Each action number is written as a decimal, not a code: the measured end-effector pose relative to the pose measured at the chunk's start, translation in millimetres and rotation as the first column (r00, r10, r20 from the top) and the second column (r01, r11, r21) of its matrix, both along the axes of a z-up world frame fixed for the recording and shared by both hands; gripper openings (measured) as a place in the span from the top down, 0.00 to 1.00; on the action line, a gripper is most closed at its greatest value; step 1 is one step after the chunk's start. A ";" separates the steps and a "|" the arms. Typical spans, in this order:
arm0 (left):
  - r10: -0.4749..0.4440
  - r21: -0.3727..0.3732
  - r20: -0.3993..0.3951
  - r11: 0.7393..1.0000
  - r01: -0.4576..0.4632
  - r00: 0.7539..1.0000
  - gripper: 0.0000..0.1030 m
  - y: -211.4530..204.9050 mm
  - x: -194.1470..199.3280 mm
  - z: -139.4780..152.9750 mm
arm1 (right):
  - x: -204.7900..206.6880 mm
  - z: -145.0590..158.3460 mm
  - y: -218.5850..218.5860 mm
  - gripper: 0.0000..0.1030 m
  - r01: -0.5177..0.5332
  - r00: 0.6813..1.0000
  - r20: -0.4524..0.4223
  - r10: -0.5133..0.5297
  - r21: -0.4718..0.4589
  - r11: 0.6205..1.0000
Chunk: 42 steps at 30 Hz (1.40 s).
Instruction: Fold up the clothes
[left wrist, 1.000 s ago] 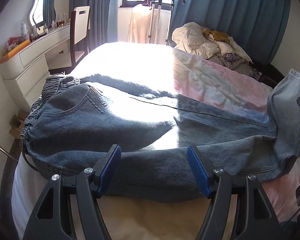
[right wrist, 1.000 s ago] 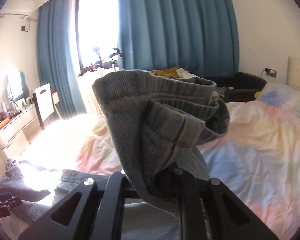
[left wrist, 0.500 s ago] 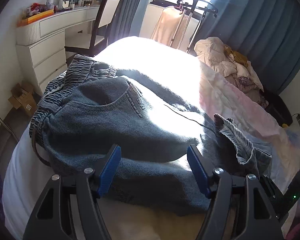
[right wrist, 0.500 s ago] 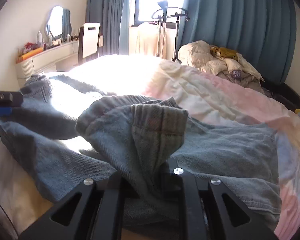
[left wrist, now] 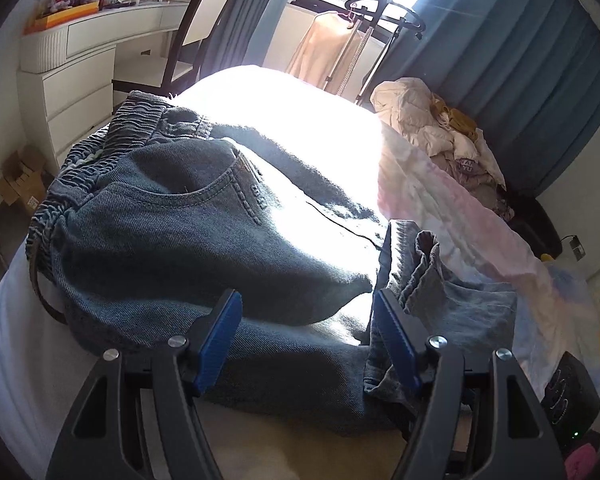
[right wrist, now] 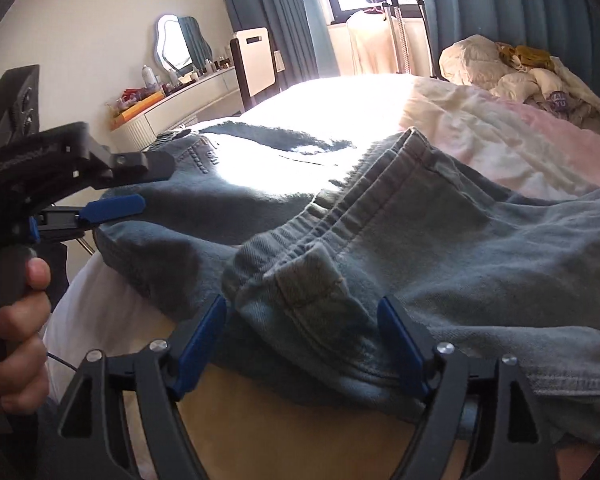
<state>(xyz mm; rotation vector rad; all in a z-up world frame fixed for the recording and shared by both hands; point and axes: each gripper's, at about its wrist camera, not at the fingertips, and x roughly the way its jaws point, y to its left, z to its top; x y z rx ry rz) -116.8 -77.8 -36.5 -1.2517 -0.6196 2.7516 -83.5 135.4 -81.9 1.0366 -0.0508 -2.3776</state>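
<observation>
On the soft bed point(left wrist: 324, 104) lie thick blue jeans point(left wrist: 172, 248), their leg end bunched between the right gripper point(right wrist: 302, 336) whose jaws are opening, beside the wide-open left gripper point(left wrist: 306, 332).

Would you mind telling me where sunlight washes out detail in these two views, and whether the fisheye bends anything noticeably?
Left wrist view: sun blows out the bed beyond the jeans to white, and the curtain bows. Right wrist view: the same glare crosses the jeans near the pocket, and the image corners go black.
</observation>
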 end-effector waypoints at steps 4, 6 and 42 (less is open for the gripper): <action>-0.027 -0.022 -0.055 0.999 0.026 0.998 0.33 6.4 10.7 7.2 | 24.4 40.7 24.2 0.22 0.050 0.996 -0.074 -0.056 -0.086 0.995; -0.063 -0.021 -0.075 0.998 0.062 0.995 0.33 13.9 16.2 9.5 | 22.0 57.5 48.5 0.22 0.120 0.985 -0.101 -0.136 -0.148 0.982; -0.438 -0.146 -0.034 0.891 0.429 0.898 0.83 124.2 3.7 -44.7 | -164.6 5.1 51.3 0.79 0.185 0.978 0.128 -0.164 -0.184 0.965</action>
